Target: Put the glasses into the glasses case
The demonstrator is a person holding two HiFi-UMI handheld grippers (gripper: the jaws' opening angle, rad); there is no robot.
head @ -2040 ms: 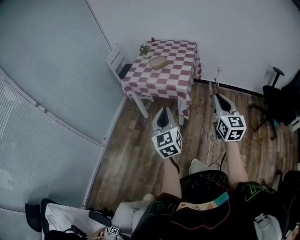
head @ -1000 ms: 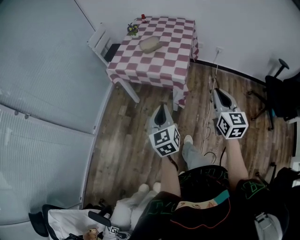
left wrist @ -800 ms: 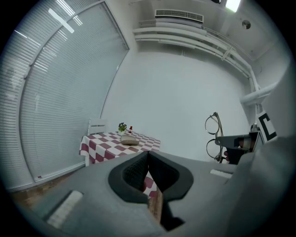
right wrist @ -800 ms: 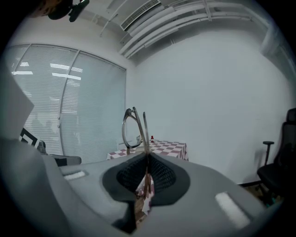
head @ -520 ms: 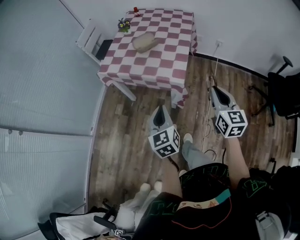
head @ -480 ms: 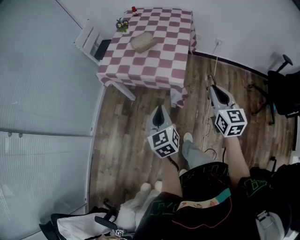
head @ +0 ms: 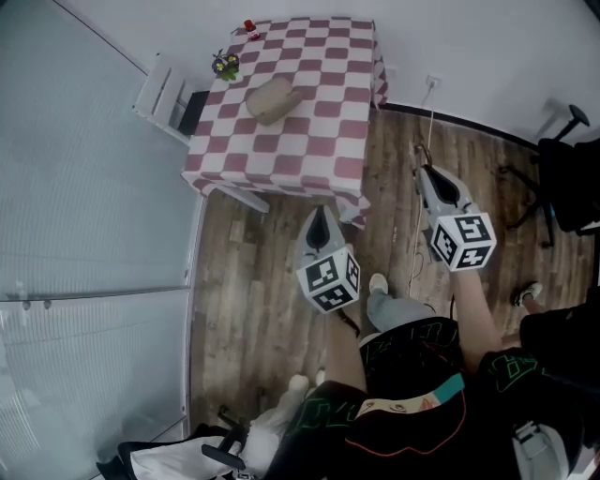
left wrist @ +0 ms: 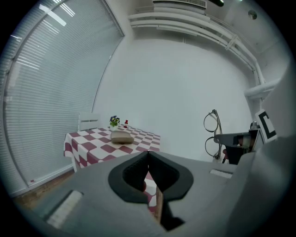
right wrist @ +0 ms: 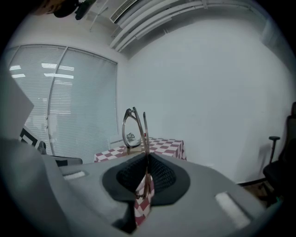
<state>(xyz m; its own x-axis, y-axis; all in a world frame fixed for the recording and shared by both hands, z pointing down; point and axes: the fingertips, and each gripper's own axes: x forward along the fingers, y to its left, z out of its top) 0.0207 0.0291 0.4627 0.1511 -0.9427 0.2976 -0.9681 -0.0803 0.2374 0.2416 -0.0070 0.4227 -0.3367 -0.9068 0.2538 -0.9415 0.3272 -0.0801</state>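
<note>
The tan glasses case (head: 272,98) lies closed on the red-and-white checked table (head: 319,150), also visible as the case (left wrist: 121,136) in the left gripper view. My right gripper (head: 422,173) is shut on the thin-rimmed glasses (right wrist: 134,128), which stand upright above its jaws; the glasses (left wrist: 212,134) also show in the left gripper view. My left gripper (head: 319,216) is shut with nothing in it. Both grippers hover over the wooden floor, short of the table's near edge.
A small flower pot (head: 224,66) and a red item (head: 248,25) sit at the table's far left corner. A white chair (head: 164,94) stands left of the table. A cable (head: 417,244) runs along the floor, and a black office chair (head: 567,178) is at right.
The person has walked closer to the table, which now sits nearer and lower in the head view. Both grippers keep their pose, the right still holding the glasses.
</note>
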